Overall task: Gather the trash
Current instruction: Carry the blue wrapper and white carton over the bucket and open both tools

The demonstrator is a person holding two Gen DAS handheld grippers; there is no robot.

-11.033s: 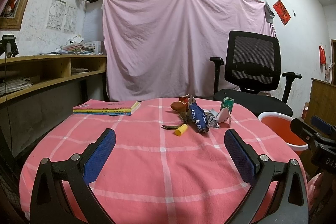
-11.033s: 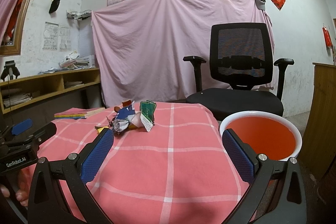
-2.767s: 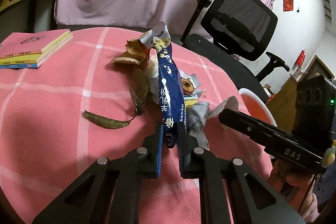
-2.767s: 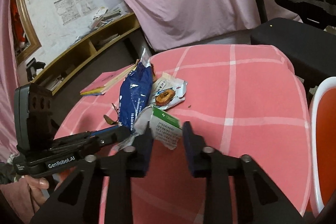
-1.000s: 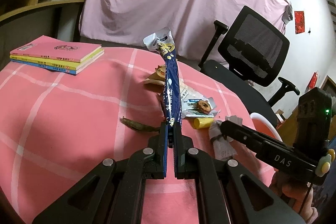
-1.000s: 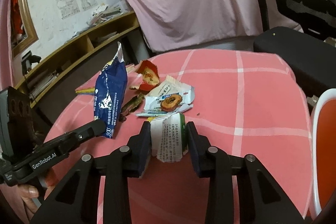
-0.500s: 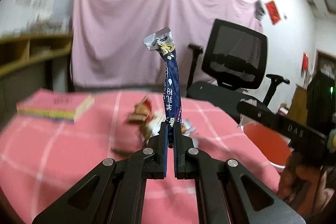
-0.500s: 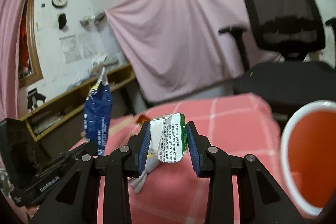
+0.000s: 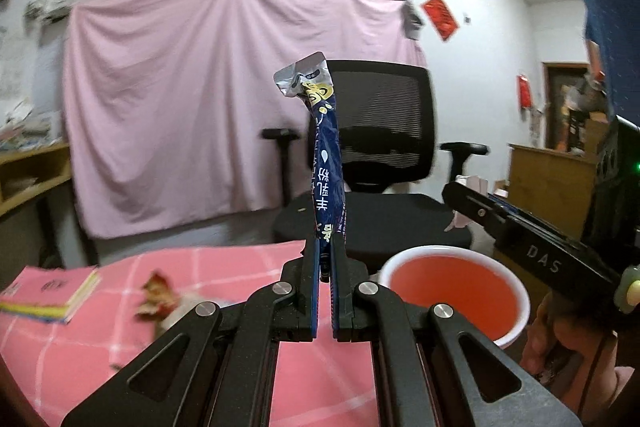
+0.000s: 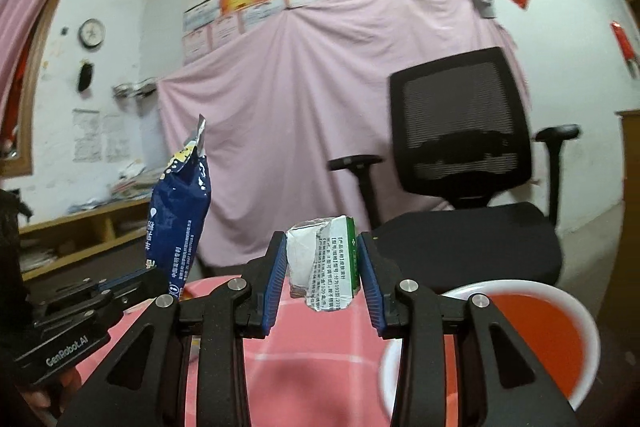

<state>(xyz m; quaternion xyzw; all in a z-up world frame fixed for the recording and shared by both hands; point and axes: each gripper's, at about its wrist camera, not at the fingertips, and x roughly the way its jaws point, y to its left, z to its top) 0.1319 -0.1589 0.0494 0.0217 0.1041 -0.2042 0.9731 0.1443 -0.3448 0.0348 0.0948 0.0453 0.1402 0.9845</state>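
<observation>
Both grippers loaded, both lifted clear of the table (image 9: 80,339). Left gripper (image 9: 326,275) pinched nearly closed on the bottom edge of a blue snack bag (image 9: 326,163); bag stands upright above the jaws, torn silver top uppermost, gripped low presumably so the limp length stays in sight and does not drag across the cloth. Right gripper (image 10: 324,275) closed to the width of a crumpled green-and-white carton (image 10: 322,263), clamped across its flat sides, lower torn edge hanging free below the pads. Red bin (image 9: 452,287) with white rim sits off the table's right edge, below and just right of both loads; probable drop target, so carry height likely chosen to clear the rim. Not yet over the opening in either view. Remaining litter on the pink checked cloth: a reddish wrapper (image 9: 154,291) with pale scraps beside it, blurred, count uncertain. Stack of books (image 9: 52,291) at far left, not trash by the look of it. Black office chair (image 10: 460,163) directly behind the bin, pink sheet (image 9: 180,107) hung on the wall beyond. Main obstruction: the two grippers close together, right one crossing the left view near the bin; risk of collision if both release at once.
</observation>
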